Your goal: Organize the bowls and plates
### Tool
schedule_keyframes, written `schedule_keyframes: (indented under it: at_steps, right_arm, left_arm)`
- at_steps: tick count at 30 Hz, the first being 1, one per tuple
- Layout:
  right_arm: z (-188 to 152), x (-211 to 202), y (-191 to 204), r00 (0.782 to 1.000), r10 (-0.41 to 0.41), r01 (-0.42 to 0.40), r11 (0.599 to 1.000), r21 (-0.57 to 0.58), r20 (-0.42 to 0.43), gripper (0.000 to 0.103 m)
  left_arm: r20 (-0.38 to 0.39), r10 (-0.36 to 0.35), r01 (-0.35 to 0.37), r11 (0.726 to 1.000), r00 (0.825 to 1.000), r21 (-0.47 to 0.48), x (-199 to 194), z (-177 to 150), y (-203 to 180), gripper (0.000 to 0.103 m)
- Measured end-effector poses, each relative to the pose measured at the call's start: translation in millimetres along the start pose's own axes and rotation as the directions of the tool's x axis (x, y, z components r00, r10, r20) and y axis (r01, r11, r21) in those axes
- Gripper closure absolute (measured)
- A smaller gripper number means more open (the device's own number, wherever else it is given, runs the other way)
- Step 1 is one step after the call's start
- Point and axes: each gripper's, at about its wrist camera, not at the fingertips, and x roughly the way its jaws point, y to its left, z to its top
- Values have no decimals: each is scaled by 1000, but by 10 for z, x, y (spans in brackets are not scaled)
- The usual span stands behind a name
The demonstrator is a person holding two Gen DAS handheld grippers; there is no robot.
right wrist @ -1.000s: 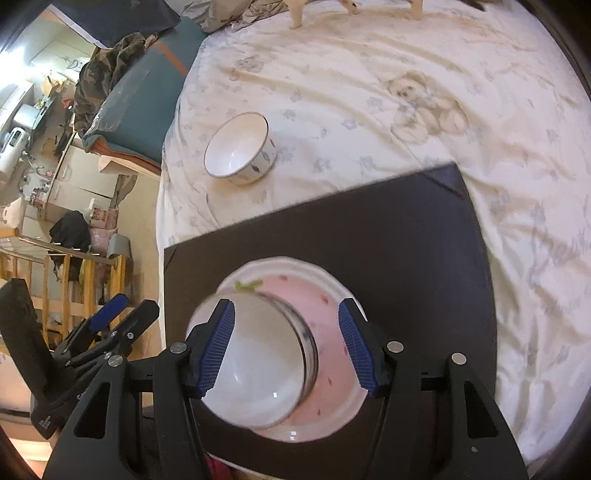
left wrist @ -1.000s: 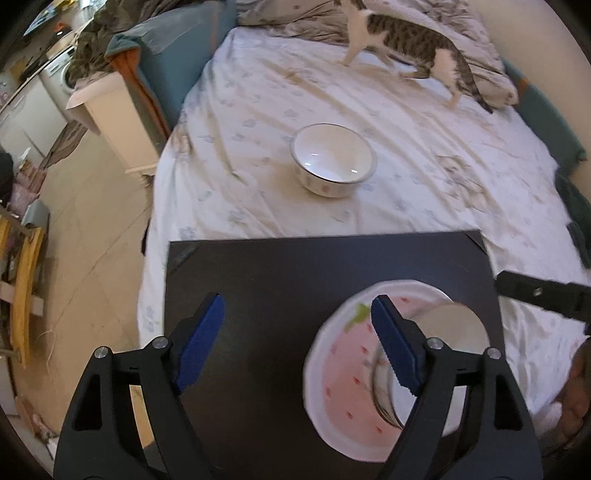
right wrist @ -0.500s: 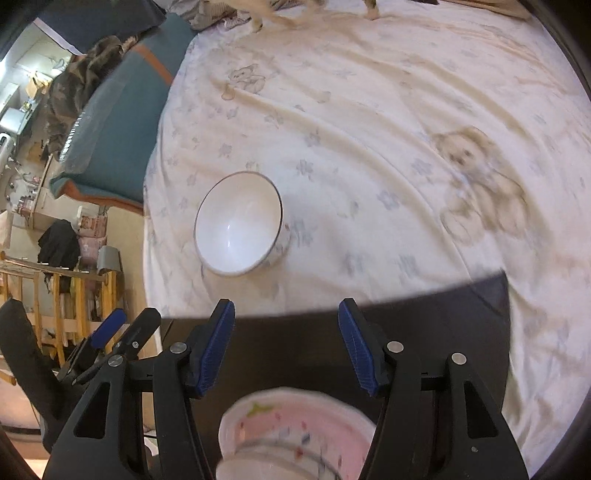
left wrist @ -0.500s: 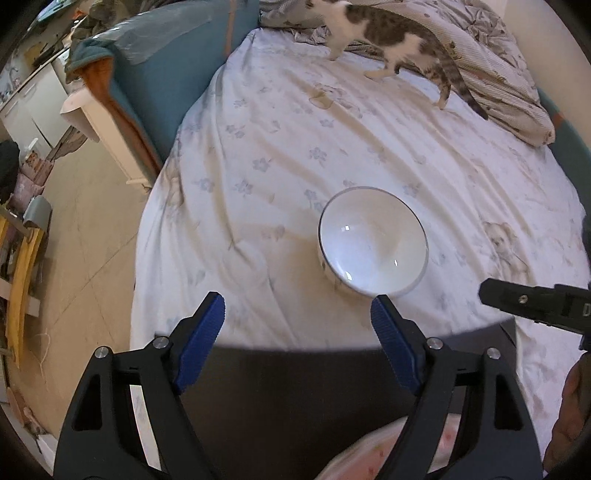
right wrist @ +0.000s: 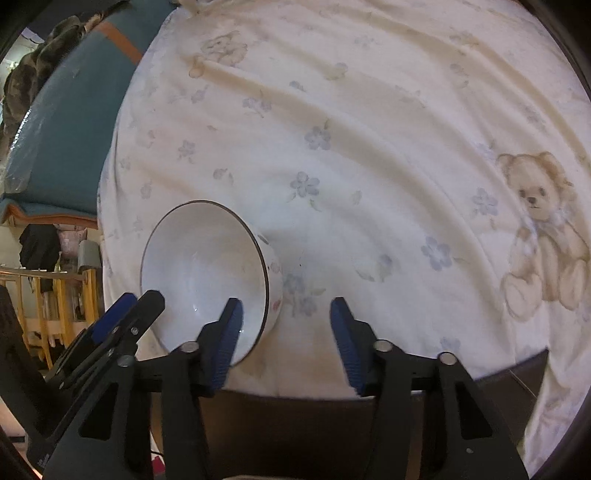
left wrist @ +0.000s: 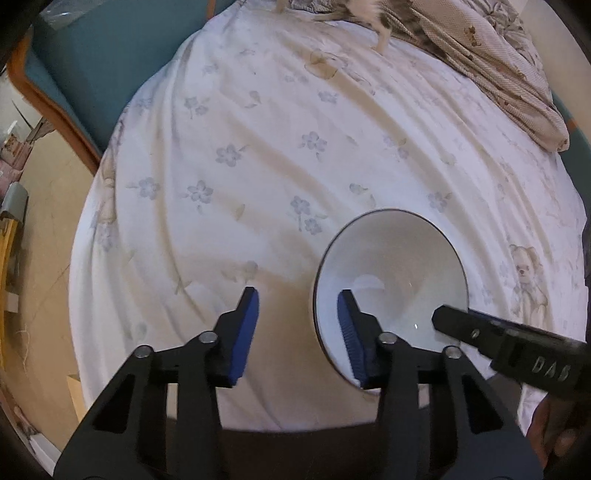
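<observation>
A white bowl [left wrist: 391, 280] with a dark rim stands upright on the flowered bedsheet [left wrist: 258, 166]. My left gripper [left wrist: 297, 326] straddles its left rim, one blue pad inside the bowl and one outside. The jaws are closing and neither pad touches the rim. In the right wrist view the same bowl [right wrist: 203, 273] has my right gripper [right wrist: 284, 336] across its right wall, left pad inside and right pad outside. These jaws are closing too, with a gap still showing. A finger of the right gripper [left wrist: 461, 325] reaches over the bowl's far side.
A black board [left wrist: 295, 443] lies on the bed just below both grippers. A cat [left wrist: 369, 11] walks at the top of the bed beside a rumpled blanket [left wrist: 498, 74]. A teal chair [left wrist: 92, 55] and bare floor [left wrist: 37, 221] lie left of the bed's edge.
Both grippers left the black board, where a pink plate holds another bowl, and came down over the white bowl on the sheet. Both pairs of jaws have narrowed. The plate has dropped out of view.
</observation>
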Motion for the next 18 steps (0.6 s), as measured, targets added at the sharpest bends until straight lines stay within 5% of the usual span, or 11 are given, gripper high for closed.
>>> schedule_keyframes:
  at_steps: [8,18]
  right_arm:
    - [18,306,132,999,-8,7,1000,-28,-53,83]
    - [-119,290,183,998,-52,49,996,-71,-40,86]
  left_arm:
    - [-85,-52,52,999,995,-9,314,7,8,94]
    - [-78,-14,16,999,997,30,72,-137,-167,96]
